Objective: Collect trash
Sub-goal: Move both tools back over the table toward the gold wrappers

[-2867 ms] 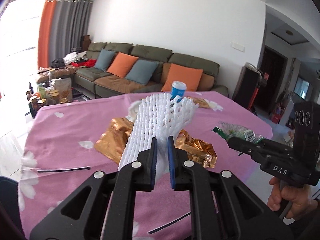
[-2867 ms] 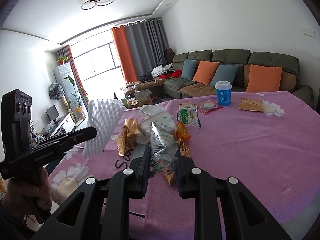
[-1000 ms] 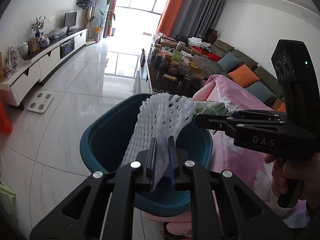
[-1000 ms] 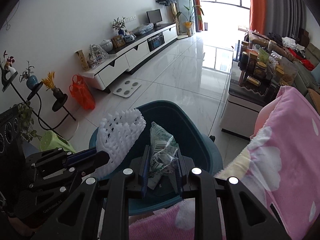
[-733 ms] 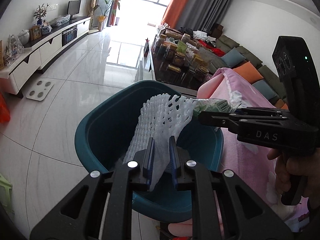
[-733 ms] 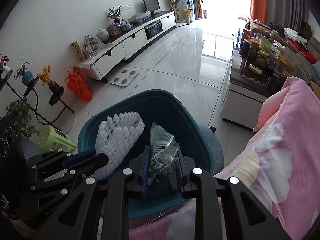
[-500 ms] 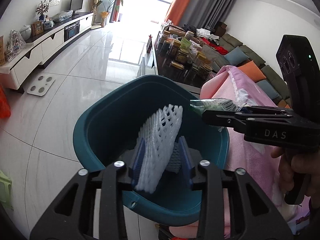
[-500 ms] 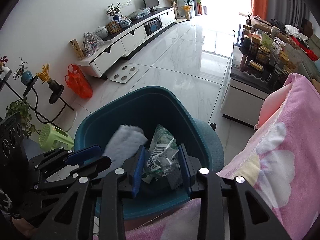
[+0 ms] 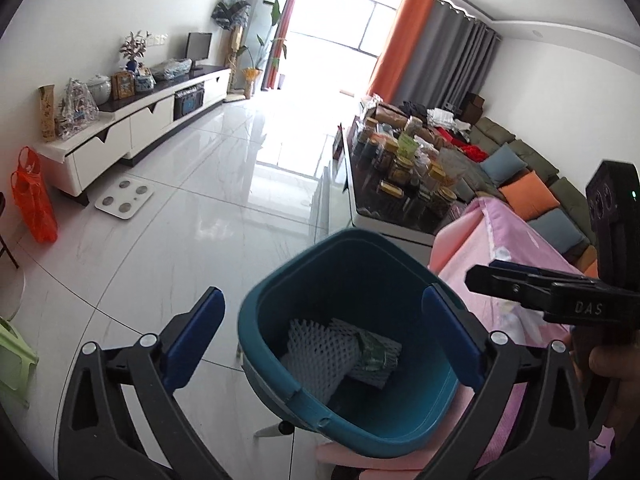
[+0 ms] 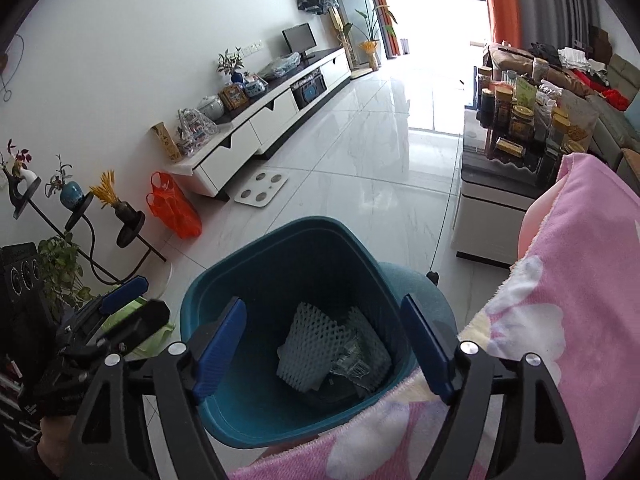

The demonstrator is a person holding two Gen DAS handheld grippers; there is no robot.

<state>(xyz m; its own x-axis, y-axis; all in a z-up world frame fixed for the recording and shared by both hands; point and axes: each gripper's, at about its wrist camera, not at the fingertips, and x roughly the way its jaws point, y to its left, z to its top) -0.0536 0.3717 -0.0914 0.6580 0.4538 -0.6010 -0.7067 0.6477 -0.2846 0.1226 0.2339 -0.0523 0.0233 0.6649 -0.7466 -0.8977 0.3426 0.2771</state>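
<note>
Both claws hang over the bin (image 9: 256, 316) with jaws opening wide and nothing between them. The left gripper (image 9: 324, 336) and right gripper (image 10: 324, 344) are empty; the foam net (image 10: 308, 344) and wrapper (image 9: 372, 352) lie at the bin's bottom. Any remaining trash should be up on the pink table (image 10: 580, 280), off to my right, so the right gripper's nearer, I reckon.

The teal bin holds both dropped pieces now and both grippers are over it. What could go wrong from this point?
1. The teal bin stands close against the pink tablecloth; swinging the right gripper back, jaws opening and empty, might snag the cloth.
2. The white foam net stands up against the wall, so it could spring up and take space from later trash.
3. The left gripper, jaws opening and empty, could knock the rim.
</note>
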